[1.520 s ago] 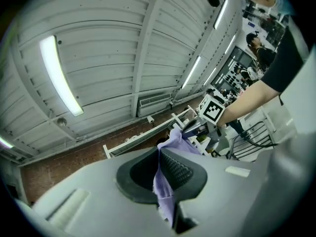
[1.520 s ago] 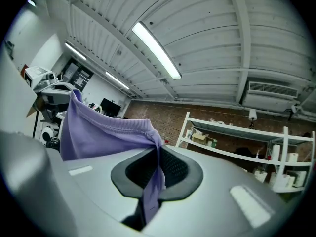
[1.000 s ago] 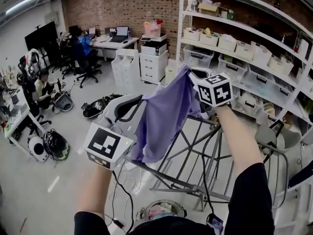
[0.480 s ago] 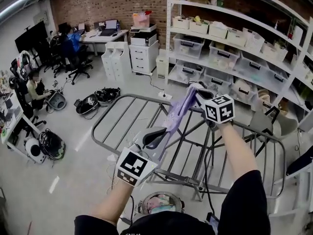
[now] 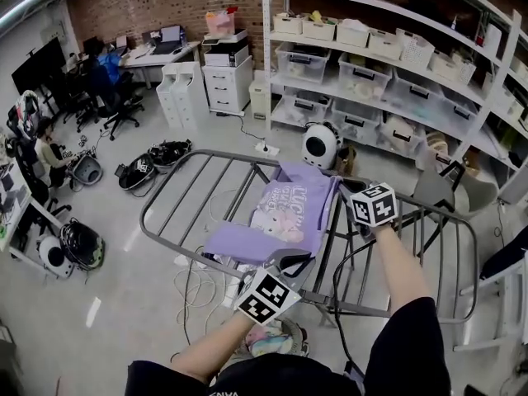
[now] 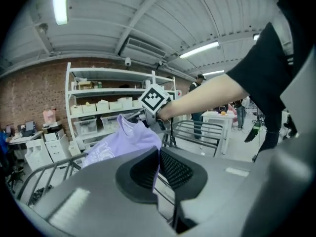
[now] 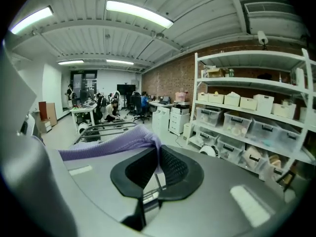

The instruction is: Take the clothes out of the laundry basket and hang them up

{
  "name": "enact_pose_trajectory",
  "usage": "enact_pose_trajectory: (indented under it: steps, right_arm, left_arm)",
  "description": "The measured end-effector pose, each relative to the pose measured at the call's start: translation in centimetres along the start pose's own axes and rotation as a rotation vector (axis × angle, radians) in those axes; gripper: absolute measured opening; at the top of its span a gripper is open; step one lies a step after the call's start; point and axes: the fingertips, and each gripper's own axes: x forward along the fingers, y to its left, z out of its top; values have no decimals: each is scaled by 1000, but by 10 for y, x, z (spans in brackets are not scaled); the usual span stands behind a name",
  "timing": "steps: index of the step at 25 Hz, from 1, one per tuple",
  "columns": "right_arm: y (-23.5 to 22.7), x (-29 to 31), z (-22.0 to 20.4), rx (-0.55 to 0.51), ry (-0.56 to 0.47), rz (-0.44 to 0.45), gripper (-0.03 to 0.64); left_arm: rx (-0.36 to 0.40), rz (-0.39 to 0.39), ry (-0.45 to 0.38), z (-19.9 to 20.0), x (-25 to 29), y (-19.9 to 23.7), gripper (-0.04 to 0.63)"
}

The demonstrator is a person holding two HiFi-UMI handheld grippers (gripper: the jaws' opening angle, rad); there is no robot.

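A lilac T-shirt [image 5: 276, 217] with a printed front lies spread flat across the bars of a grey metal drying rack [image 5: 186, 190]. My left gripper [image 5: 287, 264] is shut on the shirt's near hem, and the cloth [image 6: 123, 137] runs out from between its pads [image 6: 170, 168]. My right gripper [image 5: 345, 190] is shut on the shirt's far right edge by the shoulder, where a fold of the lilac cloth [image 7: 111, 144] leaves its closed jaws. A round laundry basket [image 5: 290, 330] with more clothes inside stands on the floor below the rack's near edge.
White shelving [image 5: 371, 64] with storage bins runs along the right and back. White drawer units [image 5: 219, 81] stand by the brick wall. Helmets and gear [image 5: 153, 159] and cables [image 5: 198, 283] lie on the floor left of the rack. People sit at desks on the far left.
Both grippers came down from chest height with the shirt. It hung bunched between them before and now lies spread flat on the rack.
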Motion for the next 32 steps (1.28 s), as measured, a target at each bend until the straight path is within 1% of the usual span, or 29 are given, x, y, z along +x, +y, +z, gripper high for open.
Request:
enact_pose_trajectory:
  steps: [3, 5, 8, 10, 13, 15, 19, 21, 23, 25, 27, 29, 30, 32]
  right_arm:
    - [-7, 3, -32, 13, 72, -47, 28]
    - [-9, 4, -48, 24, 117, -75, 37]
    - [-11, 3, -65, 15, 181, -105, 57]
    - [-13, 1, -74, -2, 234, -125, 75]
    - [-21, -7, -85, -26, 303, -159, 115]
    - [-27, -14, -91, -31, 322, -177, 129]
    - [-44, -31, -91, 0, 297, -227, 132]
    - [-47, -37, -87, 31, 268, -235, 130]
    - [-45, -42, -82, 38, 256, -239, 130]
    - [-37, -43, -83, 34, 267, -234, 130]
    - [-29, -40, -91, 44, 301, -236, 130]
    - [-23, -35, -103, 91, 341, -240, 130]
    - [-20, -31, -110, 132, 351, -228, 130]
    - [-11, -22, -119, 243, 337, -191, 130]
  left_arm:
    - [-13, -41, 115, -32, 18, -13, 12]
    - [-17, -46, 168, -48, 25, -17, 14]
    - [-17, -47, 223, -67, 31, -21, 14]
    - [-24, -56, 237, -75, 30, -22, 14]
    - [-40, -58, 232, -81, 25, -23, 15]
    - [-53, -34, 222, -85, 18, -18, 17]
    - [-83, 43, 204, -92, 4, 1, 75]
    - [-98, 78, 192, -92, -4, 12, 84]
    - [-111, 103, 181, -92, -11, 20, 87]
    - [-119, 122, 167, -91, -18, 25, 87]
    - [-123, 132, 153, -89, -24, 28, 87]
    - [-125, 131, 143, -87, -29, 29, 87]
    - [-125, 129, 140, -88, -31, 29, 87]
    - [-121, 125, 141, -90, -35, 28, 87]
